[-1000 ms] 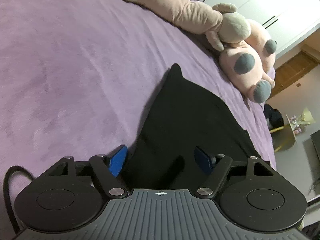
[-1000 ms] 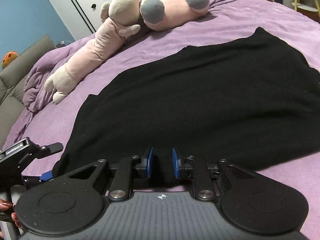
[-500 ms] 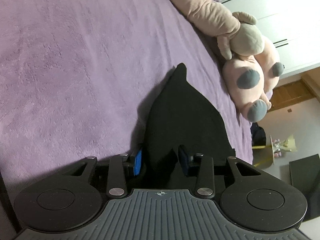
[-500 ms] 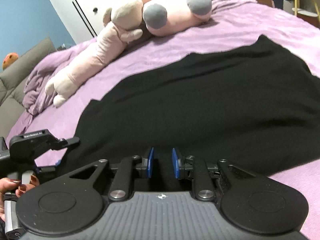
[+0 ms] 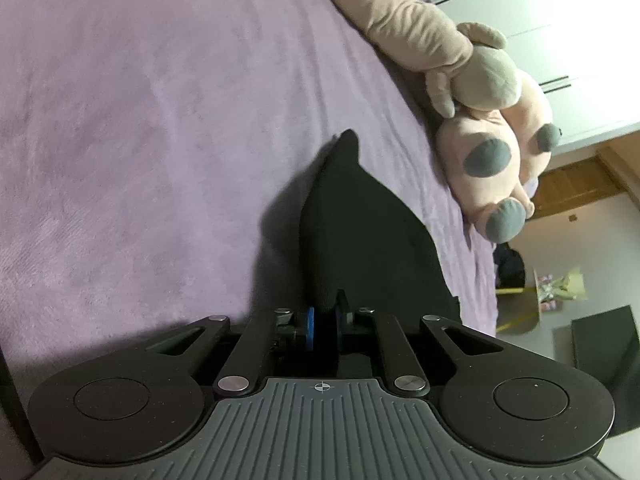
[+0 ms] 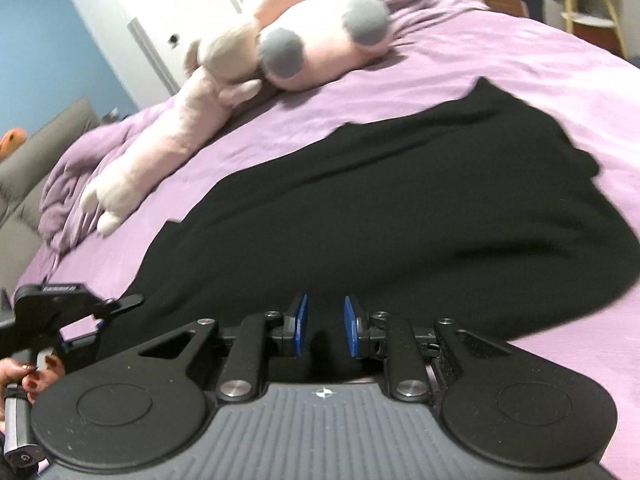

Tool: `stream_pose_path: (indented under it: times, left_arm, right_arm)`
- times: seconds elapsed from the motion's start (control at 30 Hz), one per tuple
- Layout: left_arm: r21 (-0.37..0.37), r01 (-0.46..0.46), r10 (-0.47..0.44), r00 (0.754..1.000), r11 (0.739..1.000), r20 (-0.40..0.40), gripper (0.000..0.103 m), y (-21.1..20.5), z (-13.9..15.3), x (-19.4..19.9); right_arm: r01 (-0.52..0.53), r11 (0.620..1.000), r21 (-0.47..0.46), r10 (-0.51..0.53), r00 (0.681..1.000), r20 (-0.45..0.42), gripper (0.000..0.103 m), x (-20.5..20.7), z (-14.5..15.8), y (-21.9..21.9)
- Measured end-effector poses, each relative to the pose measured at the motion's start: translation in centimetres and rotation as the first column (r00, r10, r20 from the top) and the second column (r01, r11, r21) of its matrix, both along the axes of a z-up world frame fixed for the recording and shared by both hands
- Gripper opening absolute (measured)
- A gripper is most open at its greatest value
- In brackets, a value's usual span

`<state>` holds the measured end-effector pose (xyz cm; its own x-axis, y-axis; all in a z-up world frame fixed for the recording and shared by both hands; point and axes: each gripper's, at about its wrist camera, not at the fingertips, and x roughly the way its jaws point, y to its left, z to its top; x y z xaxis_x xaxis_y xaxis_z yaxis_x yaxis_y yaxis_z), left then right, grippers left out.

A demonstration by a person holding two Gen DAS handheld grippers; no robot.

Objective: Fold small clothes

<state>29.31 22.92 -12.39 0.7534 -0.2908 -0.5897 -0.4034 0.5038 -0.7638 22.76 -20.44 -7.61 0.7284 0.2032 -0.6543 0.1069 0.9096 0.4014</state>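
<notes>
Both grippers (image 5: 324, 322) (image 6: 325, 330) pinch black garment (image 6: 400, 216) on bed (image 5: 140, 120).

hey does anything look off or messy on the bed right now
Nothing is spilled or damaged. The black garment lies rumpled rather than flat on the purple blanket, its near edge pinched up by the left tongs. Pink plush toys lie beyond it, clear of it.

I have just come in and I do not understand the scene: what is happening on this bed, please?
A person is folding a black garment spread on the purple bedcover. The left gripper is shut on one edge of it. The right gripper has cloth between its pads, though a small gap shows. A pink plush toy lies beyond the garment.
</notes>
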Motion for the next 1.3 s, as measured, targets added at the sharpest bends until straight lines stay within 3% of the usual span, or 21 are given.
stream_pose_path:
  times: [0.07, 0.13, 0.23, 0.33, 0.47, 0.53, 0.6, 0.67, 0.73, 0.83, 0.9, 0.97, 1.03, 1.1, 1.17, 1.2, 1.3]
  left_arm:
    - [0.068, 0.023, -0.023, 1.000, 0.997, -0.012, 0.011, -0.5, 1.4, 0.5]
    - [0.185, 0.065, -0.062, 0.998, 0.981, -0.023, 0.010, -1.8, 3.4, 1.4]
    - [0.312, 0.126, -0.135, 0.991, 0.942, 0.007, 0.010, -5.0, 6.6, 2.6]
    - [0.404, 0.217, -0.255, 0.966, 0.889, 0.042, 0.010, -10.1, 9.3, 4.1]
    - [0.444, 0.343, -0.404, 0.913, 0.828, 0.049, 0.010, -17.2, 9.8, 5.8]
    - [0.464, 0.392, -0.448, 0.894, 0.794, 0.012, 0.014, -20.1, 8.6, 6.3]
    - [0.426, 0.460, -0.483, 0.873, 0.779, -0.060, 0.020, -21.7, 6.6, 6.5]
    - [0.338, 0.494, -0.499, 0.863, 0.801, -0.077, 0.022, -21.3, 5.5, 5.7]
    - [0.298, 0.473, -0.481, 0.875, 0.829, -0.050, 0.023, -19.9, 5.6, 3.9]
    - [0.357, 0.368, -0.394, 0.919, 0.859, -0.001, 0.035, -17.3, 6.9, 0.6]
    - [0.434, 0.284, -0.306, 0.952, 0.855, -0.020, 0.037, -16.0, 7.2, -0.5]
    - [0.449, 0.271, -0.277, 0.959, 0.851, -0.055, 0.037, -15.2, 6.4, -0.4]
    - [0.402, 0.314, -0.303, 0.949, 0.860, -0.094, 0.037, -15.2, 5.1, 0.1]
    - [0.293, 0.371, -0.366, 0.928, 0.881, -0.074, 0.043, -15.3, 3.8, 0.2]
    - [0.212, 0.357, -0.364, 0.931, 0.910, -0.006, 0.053, -14.5, 3.0, -0.2]
    - [0.189, 0.351, -0.358, 0.934, 0.917, 0.001, 0.053, -14.2, 2.8, -0.4]
    - [0.188, 0.291, -0.293, 0.956, 0.938, -0.018, 0.053, -13.0, 3.0, -1.1]
  right_arm:
    - [0.025, 1.000, 0.010, -0.025, 1.000, 0.004, 0.020, -0.4, 0.2, -1.2]
    - [0.049, 0.999, 0.012, -0.049, 0.999, 0.014, 0.020, -0.8, 0.5, -2.3]
    - [0.089, 0.996, 0.029, -0.090, 0.996, 0.024, 0.020, -1.3, 0.7, -4.0]
    - [0.124, 0.991, 0.048, -0.126, 0.992, 0.030, 0.020, -1.8, 0.7, -5.3]
    - [0.155, 0.986, 0.060, -0.157, 0.987, 0.029, 0.020, -2.3, 0.5, -6.5]
    - [0.164, 0.985, 0.060, -0.166, 0.986, 0.028, 0.020, -2.5, 0.5, -7.1]
    - [0.172, 0.984, 0.055, -0.173, 0.984, 0.030, 0.020, -2.9, 0.6, -7.6]
    - [0.172, 0.984, 0.053, -0.174, 0.984, 0.033, 0.020, -3.2, 0.7, -8.3]
    - [0.157, 0.985, 0.066, -0.159, 0.987, 0.034, 0.020, -3.2, 0.7, -8.6]
    - [0.118, 0.987, 0.107, -0.122, 0.992, 0.031, 0.021, -2.5, 0.5, -8.2]
    - [0.084, 0.988, 0.129, -0.088, 0.996, 0.025, 0.024, -1.8, 0.4, -6.9]
    - [0.035, 0.987, 0.159, -0.038, 0.999, 0.017, 0.027, -1.0, 0.2, -5.4]
    - [-0.005, 0.986, 0.168, 0.004, 1.000, 0.001, 0.035, -0.1, 0.0, -3.9]
    - [-0.026, 0.987, 0.161, 0.029, 0.999, -0.017, 0.043, 0.4, -0.3, -3.0]
    - [-0.039, 0.983, 0.181, 0.048, 0.998, -0.041, 0.045, 0.7, -0.8, -2.8]
    - [-0.042, 0.981, 0.189, 0.053, 0.997, -0.053, 0.047, 0.7, -1.1, -2.8]
    - [-0.042, 0.974, 0.221, 0.058, 0.996, -0.067, 0.049, 1.0, -1.5, -3.3]
